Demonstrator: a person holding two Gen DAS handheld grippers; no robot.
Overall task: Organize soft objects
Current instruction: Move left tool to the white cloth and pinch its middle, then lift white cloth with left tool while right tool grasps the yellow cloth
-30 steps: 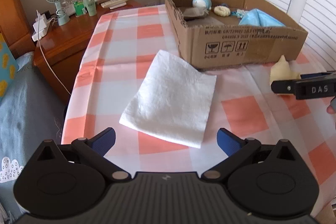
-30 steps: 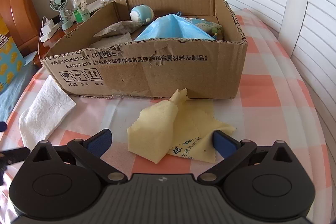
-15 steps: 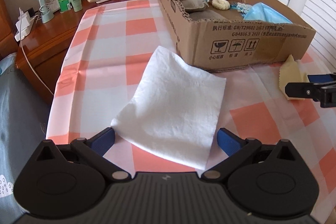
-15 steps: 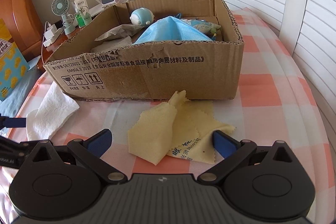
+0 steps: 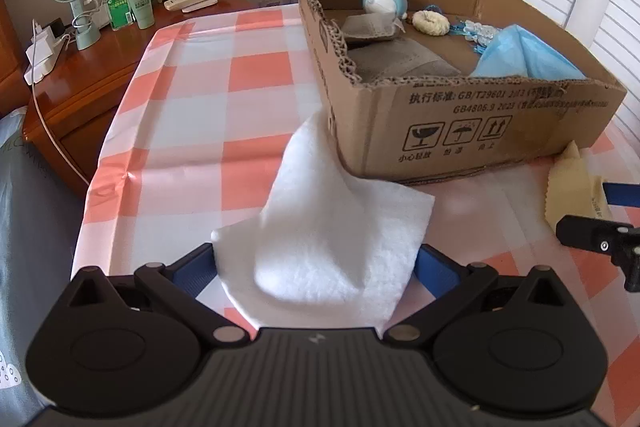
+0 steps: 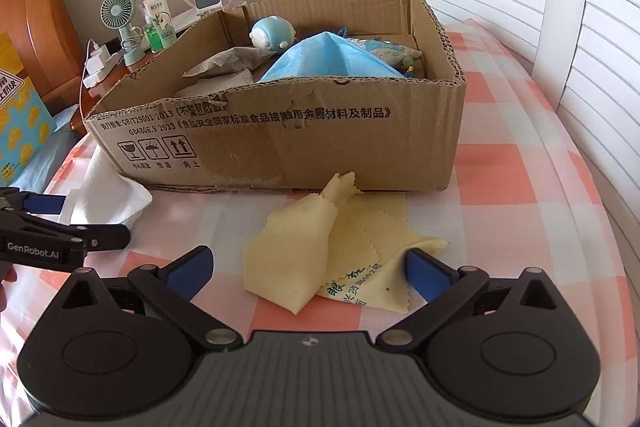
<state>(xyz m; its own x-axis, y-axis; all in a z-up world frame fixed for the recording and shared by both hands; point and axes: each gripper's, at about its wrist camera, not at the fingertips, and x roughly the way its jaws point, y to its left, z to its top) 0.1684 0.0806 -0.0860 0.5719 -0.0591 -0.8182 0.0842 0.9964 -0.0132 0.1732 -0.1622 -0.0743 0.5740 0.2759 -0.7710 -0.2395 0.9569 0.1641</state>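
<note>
Where box [image 5: 460, 131] sits, white cloth [image 5: 332, 243] abuts.

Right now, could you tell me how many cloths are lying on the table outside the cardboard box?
2: a white cloth between the left gripper's fingers, and a yellow cloth before the right gripper.

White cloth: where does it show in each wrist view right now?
Left wrist: white cloth bottom centre, between the open fingers of the left gripper.
Right wrist: white cloth at the left edge, beside the box's near-left corner.
Shared landmark: cardboard box, its printed front wall.
</note>
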